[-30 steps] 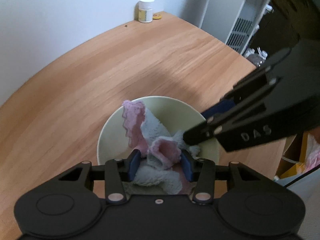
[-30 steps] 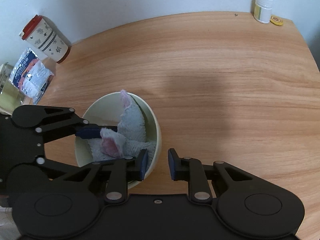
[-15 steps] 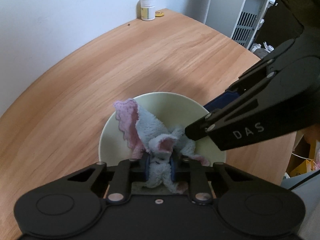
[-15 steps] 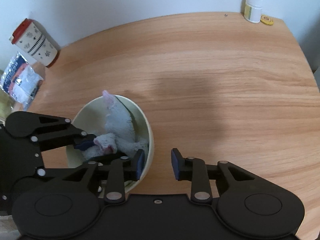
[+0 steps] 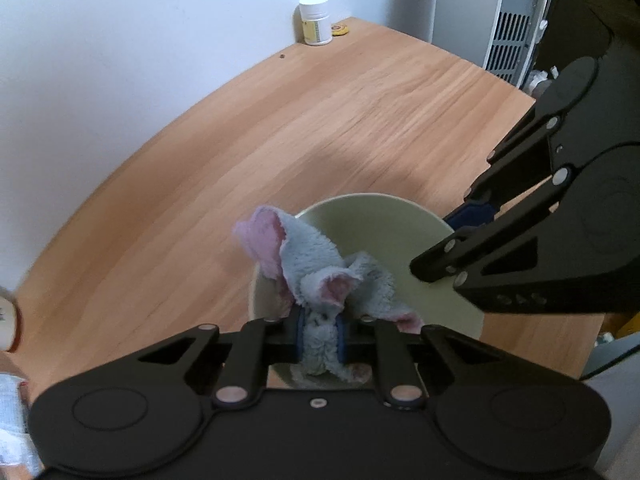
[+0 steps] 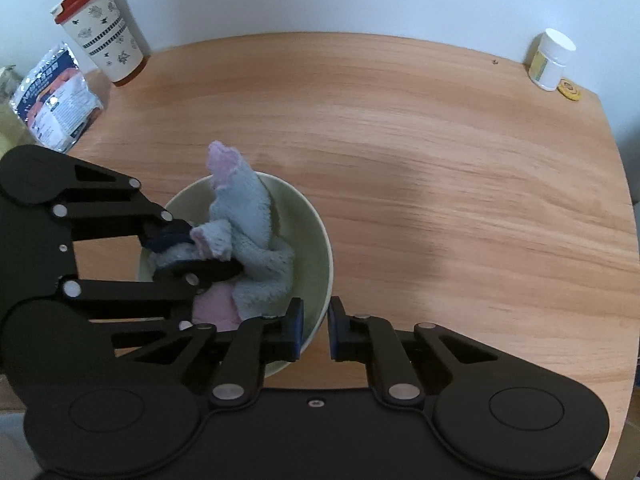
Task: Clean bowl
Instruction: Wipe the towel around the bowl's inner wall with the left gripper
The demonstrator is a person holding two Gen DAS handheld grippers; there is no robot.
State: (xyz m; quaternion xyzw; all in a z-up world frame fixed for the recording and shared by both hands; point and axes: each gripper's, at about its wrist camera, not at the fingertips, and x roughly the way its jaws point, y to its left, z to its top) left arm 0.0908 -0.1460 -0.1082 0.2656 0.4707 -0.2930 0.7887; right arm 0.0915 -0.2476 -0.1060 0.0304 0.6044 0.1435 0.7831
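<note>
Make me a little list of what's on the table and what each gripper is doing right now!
bowl: pale green bowl, on the wooden table
cloth: grey and pink fluffy cloth, bunched inside the bowl
left gripper: shut on the cloth
right gripper: one finger inside the bowl's rim, one outside; a gap shows on the outer side
back left: patterned cup with red lid, foil packet
back right: white-capped bottle, small yellow disc

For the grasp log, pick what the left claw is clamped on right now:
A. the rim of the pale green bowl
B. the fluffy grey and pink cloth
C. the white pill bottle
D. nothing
B: the left claw has its blue pads pressed into the fluffy grey and pink cloth, inside the pale green bowl.
</note>
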